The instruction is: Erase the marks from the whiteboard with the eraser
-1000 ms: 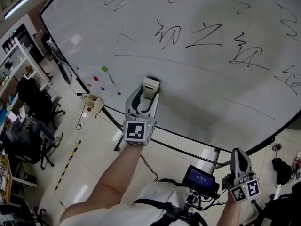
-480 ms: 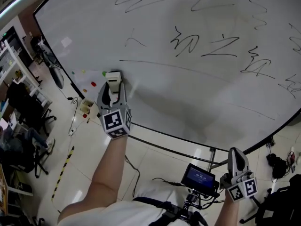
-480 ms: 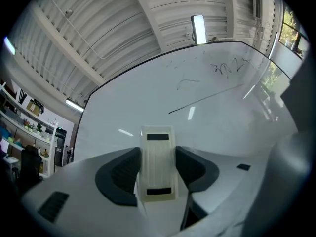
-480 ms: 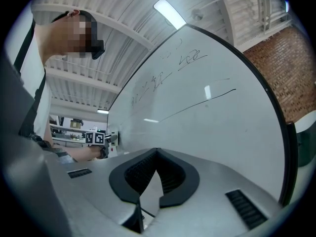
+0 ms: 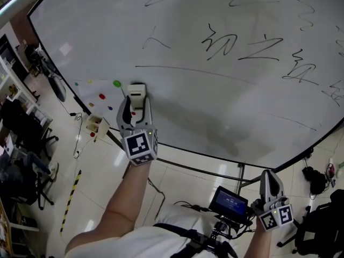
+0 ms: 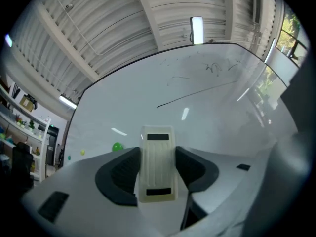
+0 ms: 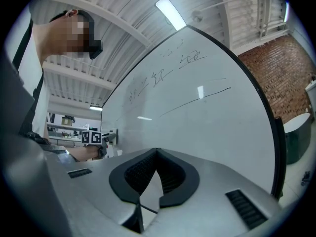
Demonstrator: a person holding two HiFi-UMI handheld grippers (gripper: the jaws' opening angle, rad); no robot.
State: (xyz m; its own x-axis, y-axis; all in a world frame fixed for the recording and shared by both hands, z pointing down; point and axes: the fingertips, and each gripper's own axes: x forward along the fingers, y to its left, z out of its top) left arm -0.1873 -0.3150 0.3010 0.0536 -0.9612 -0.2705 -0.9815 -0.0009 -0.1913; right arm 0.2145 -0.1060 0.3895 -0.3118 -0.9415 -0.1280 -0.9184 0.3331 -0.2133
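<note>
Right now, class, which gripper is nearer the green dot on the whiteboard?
Left. The left gripper, shut on the eraser, is at the whiteboard just right of the green dot. The right gripper hangs shut and empty, well below the whiteboard's lower edge.

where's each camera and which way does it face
Head view: head-mounted, facing down at the whiteboard; shows forearm, left gripper, right gripper.
Left gripper view: on the left gripper, facing the whiteboard past jaws clamping the eraser.
Right gripper view: on the right gripper, looking along the whiteboard; jaws together.
Shared: head and right gripper views both show the left gripper.
</note>
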